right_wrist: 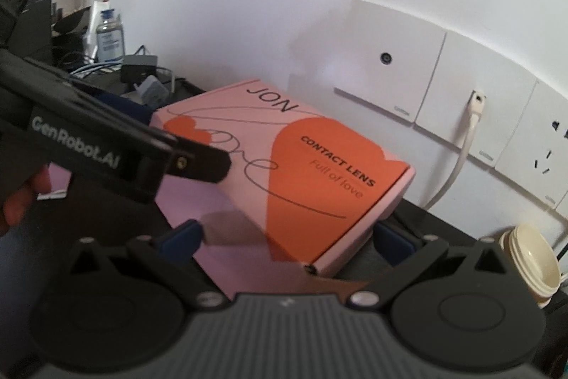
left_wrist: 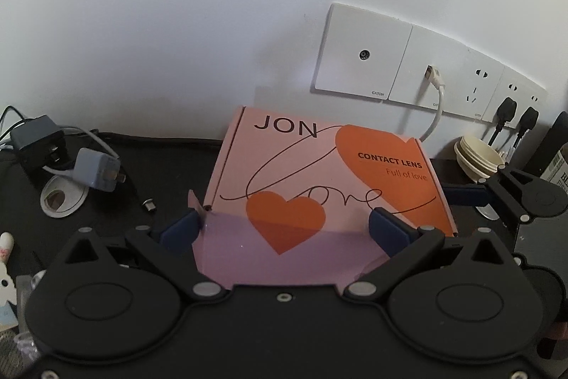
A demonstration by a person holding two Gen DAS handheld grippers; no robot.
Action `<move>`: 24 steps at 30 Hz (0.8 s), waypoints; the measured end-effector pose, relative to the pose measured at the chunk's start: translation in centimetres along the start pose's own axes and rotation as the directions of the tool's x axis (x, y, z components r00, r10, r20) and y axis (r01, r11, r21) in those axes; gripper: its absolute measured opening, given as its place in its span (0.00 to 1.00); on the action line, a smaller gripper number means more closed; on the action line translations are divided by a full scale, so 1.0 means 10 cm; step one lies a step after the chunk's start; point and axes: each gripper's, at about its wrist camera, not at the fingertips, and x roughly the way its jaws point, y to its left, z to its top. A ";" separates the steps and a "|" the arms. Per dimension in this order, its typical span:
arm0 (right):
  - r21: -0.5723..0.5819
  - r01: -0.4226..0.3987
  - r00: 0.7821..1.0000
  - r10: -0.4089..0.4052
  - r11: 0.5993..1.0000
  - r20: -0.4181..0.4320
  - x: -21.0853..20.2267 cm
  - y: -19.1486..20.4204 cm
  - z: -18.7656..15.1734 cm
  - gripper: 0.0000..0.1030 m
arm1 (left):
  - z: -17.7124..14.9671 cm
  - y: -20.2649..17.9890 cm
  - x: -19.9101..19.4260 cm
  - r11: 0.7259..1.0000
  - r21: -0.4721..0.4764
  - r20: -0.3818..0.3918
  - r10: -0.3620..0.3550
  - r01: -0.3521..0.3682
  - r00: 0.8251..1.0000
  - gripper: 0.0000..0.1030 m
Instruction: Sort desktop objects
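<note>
- pink box (left_wrist: pixel 319 173) printed "jon", "contact lens", "full of love" with orange hearts, resting on the dark counter (left_wrist: pixel 149 173), back edge close to the white wall under the socket panels (left_wrist: pixel 408 63).
- near front edge of the box sitting between the spread blue pads of the left tongs (left_wrist: pixel 284 229); left pad just beside a small side flap, right pad against the front right part; a firm clamp cannot be told.
- in the right wrist view, near right corner of the same box (right_wrist: pixel 284 166) lying between the wide-apart pads of the right tongs (right_wrist: pixel 287 240), released, gripping nothing.
- body of the left tongs crossing over the box's left side in the right wrist view, part of a hand (right_wrist: pixel 21 198) behind it.
- left of the box: pale blue charger (left_wrist: pixel 99 171), dark adapter (left_wrist: pixel 35 141), white round disc (left_wrist: pixel 62 198), small metal piece (left_wrist: pixel 149 204).
- right of the box: stack of cream paper cups (left_wrist: pixel 477 158) lying on its side, below two black plugs (left_wrist: pixel 518 118) in the sockets.
- white cable (left_wrist: pixel 436 109) hanging from a panel port down behind the box.
</note>
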 end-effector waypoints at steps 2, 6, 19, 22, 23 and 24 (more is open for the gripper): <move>-0.010 -0.013 1.000 0.013 1.000 0.000 -0.03 0.02 -0.01 0.99 | -0.03 0.00 -0.04 1.000 -0.002 -0.001 0.004 -0.004 1.000 1.00; -0.062 -0.029 1.000 0.029 0.998 0.004 -0.09 0.09 -0.04 0.99 | -0.09 -0.01 -0.11 1.000 0.000 -0.002 0.011 -0.011 1.000 1.00; -0.098 -0.022 0.999 0.025 0.995 0.024 -0.16 0.09 0.01 0.99 | -0.06 -0.02 -0.27 1.000 -0.016 0.018 0.022 -0.021 1.000 1.00; -0.062 -0.017 0.999 0.018 0.998 0.029 -0.25 0.07 -0.02 0.99 | -0.07 -0.03 -0.37 0.999 -0.012 0.029 0.032 -0.031 0.999 1.00; -0.040 -0.016 0.999 0.017 0.999 0.030 -0.29 0.05 -0.03 0.99 | -0.08 -0.04 -0.41 0.999 -0.010 0.033 0.037 -0.037 0.999 1.00; -0.008 -0.018 0.999 0.018 1.000 0.028 -0.32 0.03 -0.04 0.99 | -0.09 -0.04 -0.45 0.999 -0.009 0.034 0.044 -0.044 0.998 1.00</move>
